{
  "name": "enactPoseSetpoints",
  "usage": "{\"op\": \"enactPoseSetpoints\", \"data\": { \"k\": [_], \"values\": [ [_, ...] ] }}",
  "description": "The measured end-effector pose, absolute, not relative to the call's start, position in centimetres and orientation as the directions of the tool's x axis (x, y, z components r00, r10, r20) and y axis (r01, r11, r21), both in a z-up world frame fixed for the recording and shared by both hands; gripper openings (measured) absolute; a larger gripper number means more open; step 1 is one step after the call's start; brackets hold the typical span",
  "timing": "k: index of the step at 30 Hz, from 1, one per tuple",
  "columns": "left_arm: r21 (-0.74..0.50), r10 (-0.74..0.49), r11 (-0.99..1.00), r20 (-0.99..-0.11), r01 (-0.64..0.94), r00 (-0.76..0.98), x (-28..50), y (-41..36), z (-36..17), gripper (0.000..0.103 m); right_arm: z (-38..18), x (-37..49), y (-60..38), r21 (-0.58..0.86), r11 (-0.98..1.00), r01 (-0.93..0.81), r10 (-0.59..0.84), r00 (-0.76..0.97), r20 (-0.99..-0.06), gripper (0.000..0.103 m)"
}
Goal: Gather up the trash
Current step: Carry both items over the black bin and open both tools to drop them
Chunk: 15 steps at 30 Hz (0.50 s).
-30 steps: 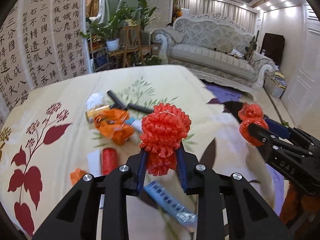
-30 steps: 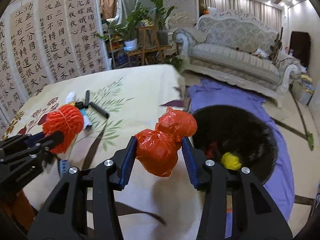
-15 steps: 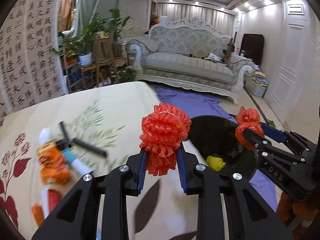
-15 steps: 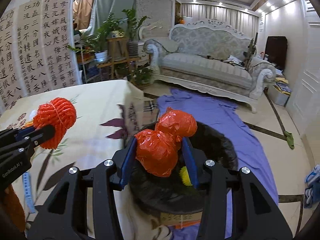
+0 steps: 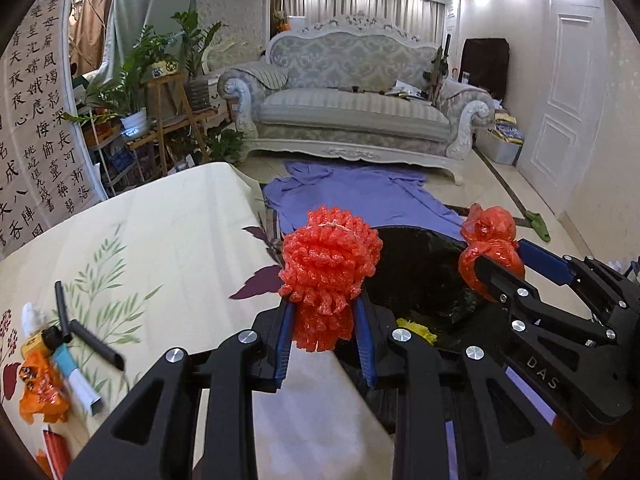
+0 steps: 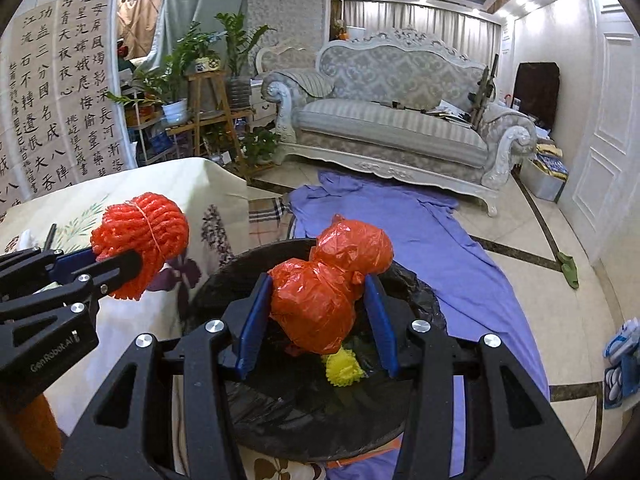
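A red foam-net ball (image 5: 330,252) sits between the blue pads of my left gripper (image 5: 324,304), which is shut on it at the table's right edge, beside the bin. In the right wrist view this gripper (image 6: 120,264) shows at the left with the ball (image 6: 140,232). My right gripper (image 6: 316,280) hangs over the black-lined bin (image 6: 416,292). A crumpled red plastic bag (image 6: 320,300) is between its pads, which still touch it while the jaws are opening. In the bin lies a yellow scrap (image 6: 344,368). The left wrist view shows the right gripper (image 5: 496,256) over the bin (image 5: 420,264).
The table with a floral cloth (image 5: 180,220) carries more trash at its left: black tubes (image 5: 96,344), an orange wrapper (image 5: 40,388), a blue-and-white tube (image 5: 80,384). A purple cloth (image 6: 400,220) lies on the floor around the bin. A sofa (image 6: 392,128) stands behind.
Both grippers have swung right, from over the table's trash pile to the bin, each carrying its load. The right jaws stand slightly wider around the red bag.
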State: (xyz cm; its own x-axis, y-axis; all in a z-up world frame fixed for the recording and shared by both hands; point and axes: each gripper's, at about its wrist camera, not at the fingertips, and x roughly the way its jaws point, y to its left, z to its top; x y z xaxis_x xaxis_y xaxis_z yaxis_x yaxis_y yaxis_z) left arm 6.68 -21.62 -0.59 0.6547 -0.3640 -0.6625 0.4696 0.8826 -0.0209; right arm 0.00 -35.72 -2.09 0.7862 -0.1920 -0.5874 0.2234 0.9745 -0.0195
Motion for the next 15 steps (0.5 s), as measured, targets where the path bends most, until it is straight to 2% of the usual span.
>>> {"op": "enactPoseSetpoints", "data": {
  "k": [2, 6, 9, 15],
  "values": [
    [-0.017, -0.36, 0.88, -0.674, 0.474, 0.645, 7.2, -22.2, -0.9, 0.03, -2.2, 0.3, -36.3, -0.019, 0.972, 0.233, -0.2, 0.784, -0.588, 0.054],
    [-0.006, -0.357, 0.875, -0.685, 0.484, 0.636, 7.5, -23.1, -1.3, 0.042, -2.3, 0.3, -37.2, -0.01, 0.967, 0.255, -0.213, 0.787, -0.579, 0.066],
    [-0.008, -0.356, 0.875, -0.687, 0.483, 0.633, 7.6, -23.2, -1.5, 0.056, -2.4, 0.0, -37.8, -0.001, 0.963, 0.27, -0.22, 0.783, -0.581, 0.067],
    [-0.033, -0.36, 0.883, -0.687, 0.468, 0.631, 7.4, -22.5, -1.1, 0.065, -2.5, -0.9, -38.5, 0.015, 0.953, 0.303, -0.237, 0.774, -0.588, 0.071]
  ]
}}
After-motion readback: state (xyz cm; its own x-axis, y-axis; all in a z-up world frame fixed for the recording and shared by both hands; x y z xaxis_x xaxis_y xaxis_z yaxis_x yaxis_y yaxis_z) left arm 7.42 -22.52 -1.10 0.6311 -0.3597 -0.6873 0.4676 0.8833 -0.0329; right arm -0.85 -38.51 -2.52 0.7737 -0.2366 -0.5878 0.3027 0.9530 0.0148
